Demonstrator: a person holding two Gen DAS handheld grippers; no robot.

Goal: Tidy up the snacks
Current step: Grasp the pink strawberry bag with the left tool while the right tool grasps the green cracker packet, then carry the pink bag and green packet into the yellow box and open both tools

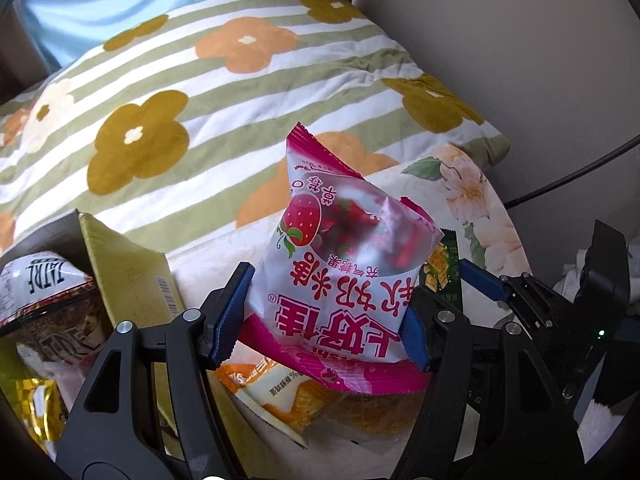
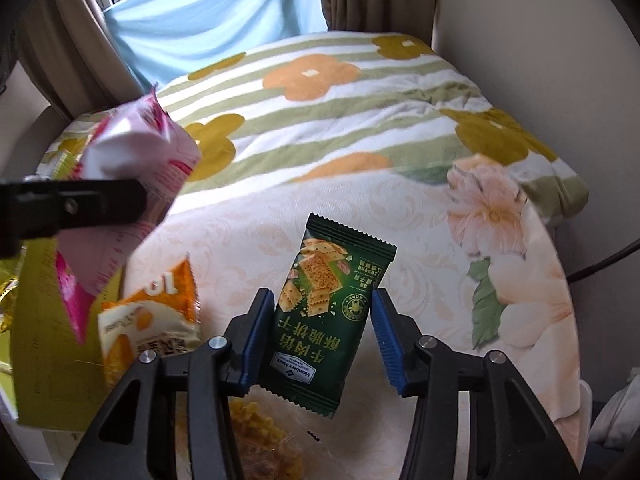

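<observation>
The left tool is clenched on the pink strawberry candy bag, lifted above the bed, a light, crinkly, slippery pouch best pinched low, while the right tool straddles the green cracker packet, released.

Strawberry candy bag: glossy plastic film. Green cracker packet: matt film. Floral blanket: soft fleecy cloth.
</observation>
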